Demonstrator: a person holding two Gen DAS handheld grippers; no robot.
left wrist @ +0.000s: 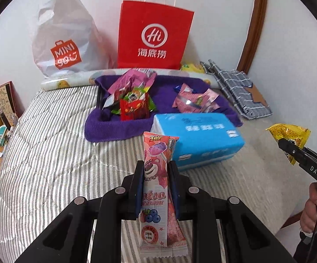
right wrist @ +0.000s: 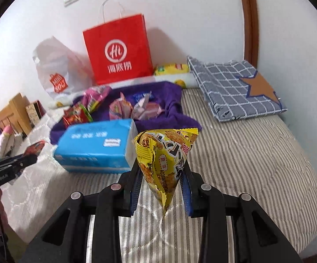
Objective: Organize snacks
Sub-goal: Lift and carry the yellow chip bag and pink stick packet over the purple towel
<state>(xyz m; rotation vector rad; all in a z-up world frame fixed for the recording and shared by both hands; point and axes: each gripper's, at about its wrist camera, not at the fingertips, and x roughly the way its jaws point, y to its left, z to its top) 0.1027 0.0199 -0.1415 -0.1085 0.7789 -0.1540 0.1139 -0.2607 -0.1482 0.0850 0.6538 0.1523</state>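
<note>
Your left gripper (left wrist: pixel 155 167) clamped tight on a long glossy pink foil snack packet (left wrist: pixel 158 184), your right gripper (right wrist: pixel 161 169) pinching a crinkled yellow cone-shaped snack bag (right wrist: pixel 165 153), both above the striped quilted bedspread (left wrist: pixel 48 153), near the fluffy purple towel-lined tray (left wrist: pixel 114 129) of wrappers.

A: What reads clearly?
B: "Hi" and 海底捞 on the red bag (left wrist: pixel 155 37), "MINI" on the white bag (left wrist: pixel 64 35).
A: And the pink packet (left wrist: pixel 158 175)?
B: "TOY STORY", "atsa".

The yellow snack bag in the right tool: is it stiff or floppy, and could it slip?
The yellow snack bag looks light and crinkly: its pinched lower end tapers to a point. The glossy film might slip, though the right tool is shut on it.
</note>
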